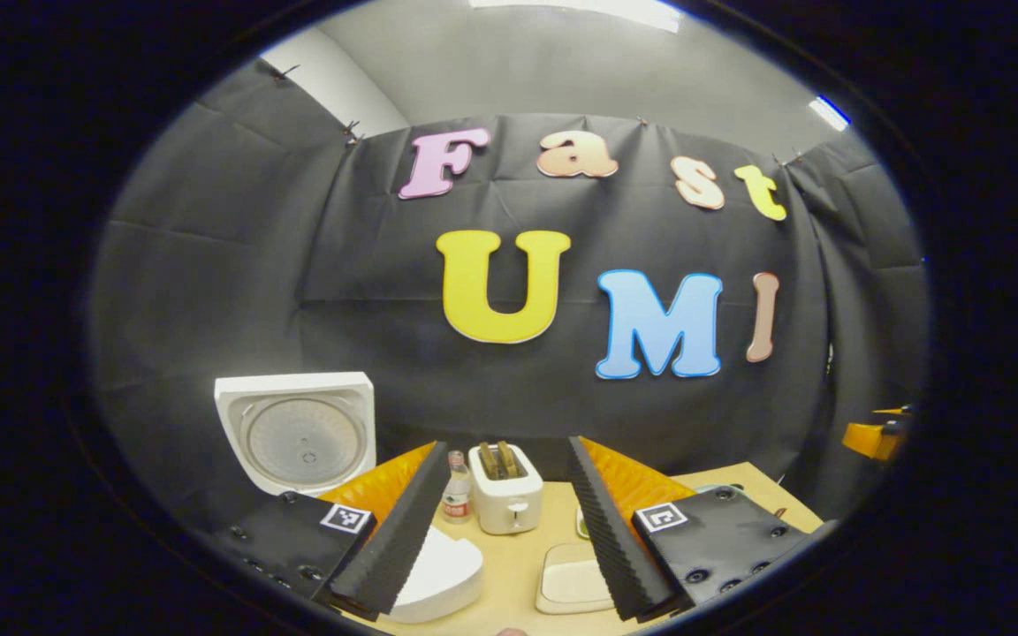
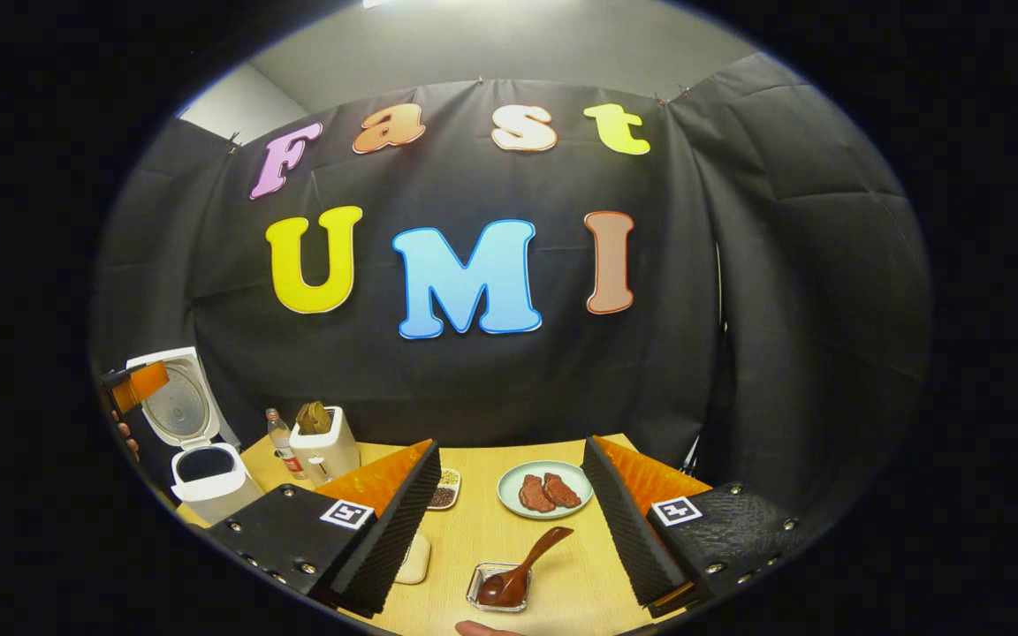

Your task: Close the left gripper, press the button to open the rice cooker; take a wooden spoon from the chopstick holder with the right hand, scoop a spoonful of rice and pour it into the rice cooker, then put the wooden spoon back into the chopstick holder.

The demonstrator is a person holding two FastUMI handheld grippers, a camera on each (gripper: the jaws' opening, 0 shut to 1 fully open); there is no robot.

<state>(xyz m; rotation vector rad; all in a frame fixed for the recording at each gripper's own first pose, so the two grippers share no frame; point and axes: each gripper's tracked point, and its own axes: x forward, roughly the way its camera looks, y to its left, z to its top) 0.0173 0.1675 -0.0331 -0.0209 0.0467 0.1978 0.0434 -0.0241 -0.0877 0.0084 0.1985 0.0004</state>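
I am working in a staged recording booth, not a real kitchen: black cloth [image 2: 765, 265] hangs as walls around a light wooden table [image 2: 562, 565] set with a white rice cooker [image 2: 200, 459], a toaster [image 1: 505, 488], a bottle [image 1: 457, 488] and a plate of meat [image 2: 544, 490].

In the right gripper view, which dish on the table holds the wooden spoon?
The small clear dish nearest the camera; the spoon's bowl rests inside. The round plate holds meat.
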